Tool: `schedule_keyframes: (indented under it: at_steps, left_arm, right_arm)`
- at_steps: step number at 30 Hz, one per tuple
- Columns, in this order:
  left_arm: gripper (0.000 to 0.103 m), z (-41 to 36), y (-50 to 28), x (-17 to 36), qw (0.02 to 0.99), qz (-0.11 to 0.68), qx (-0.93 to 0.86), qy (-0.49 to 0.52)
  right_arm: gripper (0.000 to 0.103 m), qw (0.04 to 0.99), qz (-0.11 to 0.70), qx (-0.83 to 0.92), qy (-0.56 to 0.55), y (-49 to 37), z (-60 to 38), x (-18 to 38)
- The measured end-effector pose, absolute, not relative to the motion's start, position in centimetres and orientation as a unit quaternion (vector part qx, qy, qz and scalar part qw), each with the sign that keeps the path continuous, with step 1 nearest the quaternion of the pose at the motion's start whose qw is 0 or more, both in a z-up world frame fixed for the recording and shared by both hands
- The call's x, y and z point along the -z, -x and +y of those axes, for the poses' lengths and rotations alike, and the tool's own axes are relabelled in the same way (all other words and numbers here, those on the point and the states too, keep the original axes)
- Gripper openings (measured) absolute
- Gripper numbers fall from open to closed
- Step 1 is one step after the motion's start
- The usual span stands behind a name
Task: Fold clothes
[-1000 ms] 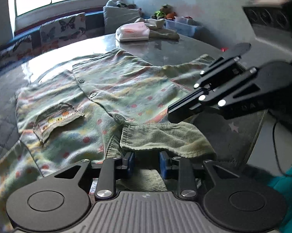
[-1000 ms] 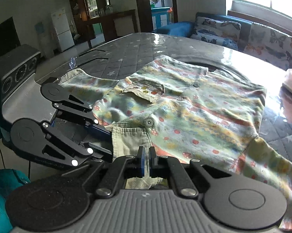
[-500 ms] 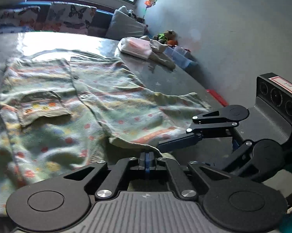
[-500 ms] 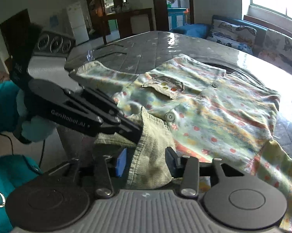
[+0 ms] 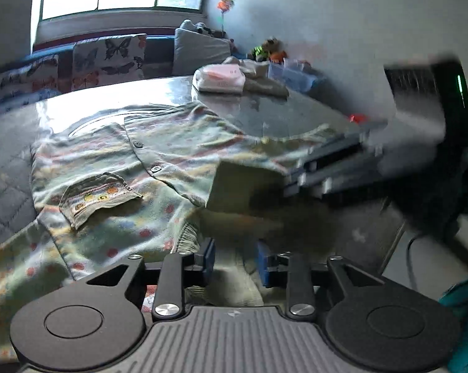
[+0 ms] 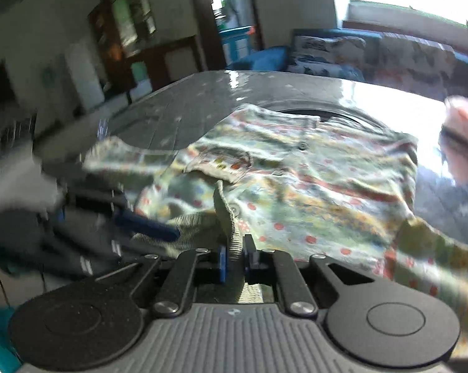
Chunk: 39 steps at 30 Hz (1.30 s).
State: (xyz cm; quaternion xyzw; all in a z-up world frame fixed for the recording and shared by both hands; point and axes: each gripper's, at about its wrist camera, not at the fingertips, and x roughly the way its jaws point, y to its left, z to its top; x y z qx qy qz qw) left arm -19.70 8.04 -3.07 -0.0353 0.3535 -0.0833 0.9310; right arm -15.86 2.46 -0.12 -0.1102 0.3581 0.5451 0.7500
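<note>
A small pale-green button-front shirt with red dots and coloured stripes [image 5: 159, 161] lies spread face up on the dark grey quilted table with a glossy top [image 5: 3, 168]; everything below is placed from this shirt. In the left wrist view, butterfly-print sofa cushions [image 5: 106, 52] sit beyond the shirt's far left side under a bright window. On its near left half is a striped chest pocket [image 5: 100, 194]. At the near hem, the left tool [image 5: 234, 262] has its blue pads apart and its jaws are opening, with olive corduroy lining of the turned-up hem [image 5: 240, 192] lying between them, not pressed. Past the shirt's far right corner rests a folded pink and white garment [image 5: 221, 77] on the table. To the shirt's right edge the right tool [image 5: 324, 168] shows only as a blurred dark shape at the cloth. In the right wrist view, the left tool [image 6: 146, 225] shows blurred at the shirt's left side, one blue finger over the corduroy. At the near hem the right tool [image 6: 234, 258] stands narrow, its jaws closing, pads clamped on an upright ridge of that corduroy hem [image 6: 227, 217].
</note>
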Motion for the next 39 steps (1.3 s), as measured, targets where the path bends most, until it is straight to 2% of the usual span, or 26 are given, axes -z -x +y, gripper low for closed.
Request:
schedule_keyframes:
  at_steps: [8, 10, 12, 15, 20, 24, 31, 33, 39]
  left_arm:
    - [0.030, 6.6, 18.7, 4.4, 0.921, 0.382, 0.078, -0.028]
    - [0.017, 7.0, 18.6, 4.6, 0.922, 0.380, 0.078, -0.012]
    - [0.011, 7.8, 18.5, 4.8, 0.923, 0.376, 0.081, 0.019]
    - [0.009, 9.1, 18.5, 4.7, 0.920, 0.374, 0.083, 0.080]
    - [0.009, 10.7, 18.6, 4.2, 0.910, 0.348, 0.113, 0.196]
    - [0.009, 11.0, 18.5, 4.4, 0.903, 0.344, 0.123, 0.226]
    - [0.011, 9.6, 17.7, 5.4, 0.904, 0.366, 0.129, 0.180]
    - [0.016, 9.4, 18.1, 5.2, 0.905, 0.368, 0.134, 0.166]
    - [0.026, 9.8, 21.0, 3.6, 0.912, 0.362, 0.147, 0.127]
  right_arm:
    - [0.009, 0.748, 0.368, -0.545, 0.084, 15.3, 2.1, 0.4]
    - [0.010, 0.749, 0.370, -0.544, 0.083, 15.4, 2.2, 0.6]
    - [0.011, 0.750, 0.372, -0.542, 0.078, 15.3, 2.2, 0.8]
    - [0.011, 0.751, 0.374, -0.539, 0.074, 15.3, 2.0, 0.9]
    - [0.011, 0.756, 0.372, -0.534, 0.066, 15.2, 1.8, 0.7]
    - [0.011, 0.758, 0.373, -0.532, 0.062, 15.0, 1.7, 0.7]
    - [0.012, 0.743, 0.379, -0.548, 0.064, 15.2, 2.2, 0.8]
    - [0.013, 0.730, 0.380, -0.563, 0.076, 15.8, 2.6, 0.9]
    - [0.027, 0.695, 0.391, -0.593, 0.112, 17.1, 3.5, 1.2]
